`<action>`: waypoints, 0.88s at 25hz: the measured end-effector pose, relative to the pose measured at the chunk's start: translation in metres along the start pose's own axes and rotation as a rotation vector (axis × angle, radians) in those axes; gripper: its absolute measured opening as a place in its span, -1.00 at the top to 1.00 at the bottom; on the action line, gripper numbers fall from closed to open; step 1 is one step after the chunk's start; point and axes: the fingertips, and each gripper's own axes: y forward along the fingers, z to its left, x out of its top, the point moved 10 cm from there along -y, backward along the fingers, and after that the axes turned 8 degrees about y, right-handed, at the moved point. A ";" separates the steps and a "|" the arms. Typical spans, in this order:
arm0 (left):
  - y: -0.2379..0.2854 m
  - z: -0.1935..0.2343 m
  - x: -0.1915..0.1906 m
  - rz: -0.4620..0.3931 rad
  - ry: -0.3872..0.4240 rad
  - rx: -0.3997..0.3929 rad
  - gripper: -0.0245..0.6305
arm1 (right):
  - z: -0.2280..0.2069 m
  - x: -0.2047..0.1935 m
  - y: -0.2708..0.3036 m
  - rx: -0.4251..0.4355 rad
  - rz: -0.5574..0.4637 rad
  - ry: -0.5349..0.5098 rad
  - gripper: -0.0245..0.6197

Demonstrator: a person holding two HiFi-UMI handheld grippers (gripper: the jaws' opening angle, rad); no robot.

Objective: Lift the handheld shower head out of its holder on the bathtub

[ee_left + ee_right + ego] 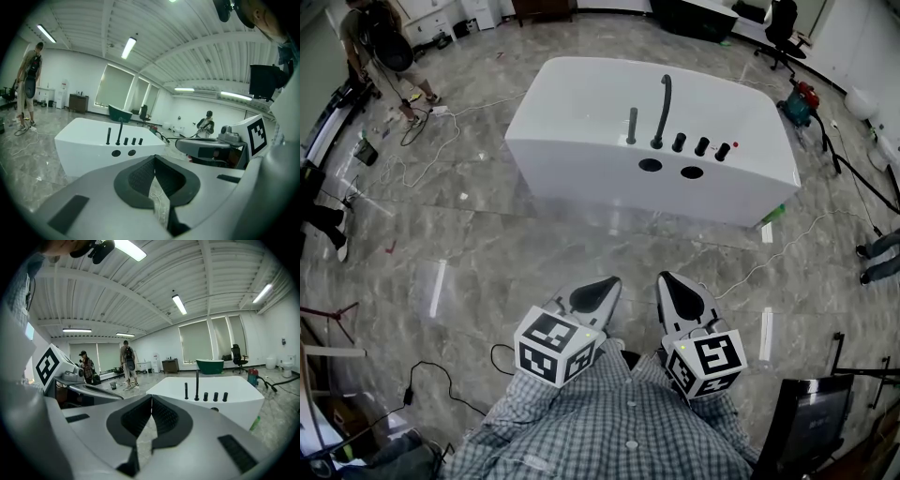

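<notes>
A white bathtub [581, 141] stands on the marble floor a good way ahead of me. On its near rim a short black upright rod, the handheld shower head [632, 126], sits in its holder. Right of it are a tall curved black spout [662, 111] and three black knobs [701, 146]. My left gripper [596, 292] and right gripper [680, 291] are side by side close to my body, far short of the tub, both shut and empty. The shower head [108, 136] appears small beyond my left gripper [154, 161]. It is also visible [186, 391] past my right gripper [151, 401].
A person [380, 47] stands at the far left among cables [422, 141] on the floor. A green bottle [772, 216] lies by the tub's right corner. A red machine [802, 98] and an office chair [783, 28] are at the back right. A black stand [811, 422] is at my right.
</notes>
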 end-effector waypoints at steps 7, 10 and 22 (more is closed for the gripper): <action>0.016 0.022 0.006 0.002 -0.016 0.007 0.90 | -0.015 0.008 0.014 -0.036 -0.023 0.000 0.87; 0.028 0.039 0.013 0.002 -0.011 0.006 0.90 | -0.024 0.015 0.030 -0.040 -0.023 0.002 0.87; 0.097 0.127 0.065 0.023 0.007 -0.037 0.90 | -0.057 0.059 0.131 -0.066 0.001 -0.038 0.87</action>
